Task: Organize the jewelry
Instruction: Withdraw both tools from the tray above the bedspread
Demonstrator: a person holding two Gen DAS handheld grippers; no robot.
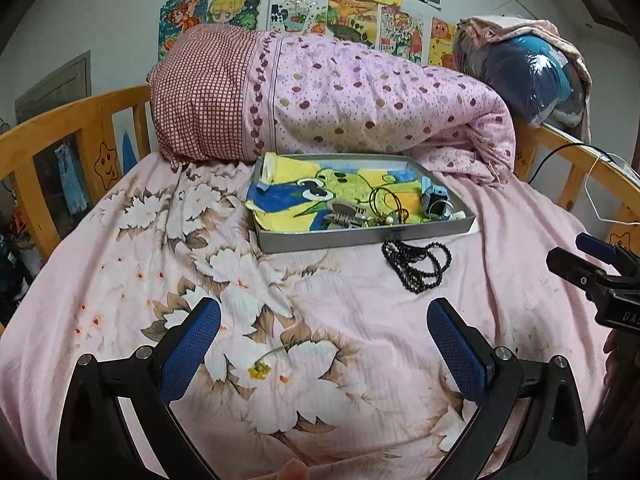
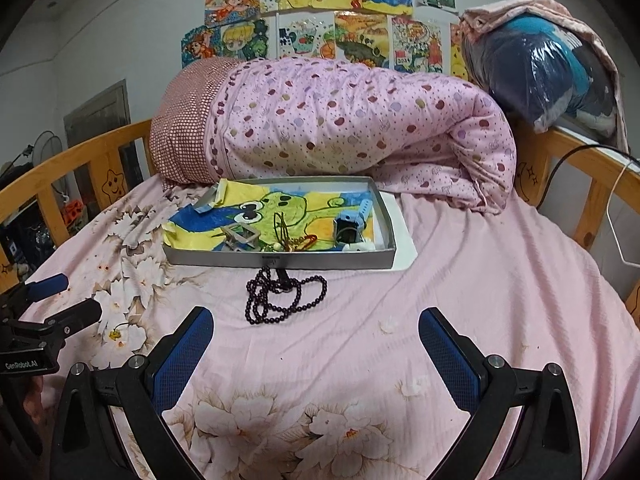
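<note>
Surface: pink floral bedsheet (image 2: pixel 460 280) on a wooden-railed bed, a rolled dotted quilt (image 2: pixel 340 128) at the back, children's drawings (image 2: pixel 340 8) on the wall behind.
Hard to make out: small pieces in the gray tray (image 2: pixel 280 261) tangle together at its near edge; a gray clip-like piece, thin cords and a pale bead show, the rest is unclear. A colourful frog drawing lines the tray floor.
Beaded necklace: dark bead necklace (image 2: pixel 280 300) lies in loose loops on the sheet, just in front of the tray's near wall and outside it (image 1: pixel 416 264).
Blue watch: blue item (image 2: pixel 352 224) stands in the tray's right end.
Left gripper: left gripper (image 1: pixel 324 340) hovers over the sheet, jaws spread wide, nothing between them, well short of the necklace.
Right gripper: right gripper (image 2: pixel 316 344) likewise spread wide and empty, necklace just beyond its fingertips.
</note>
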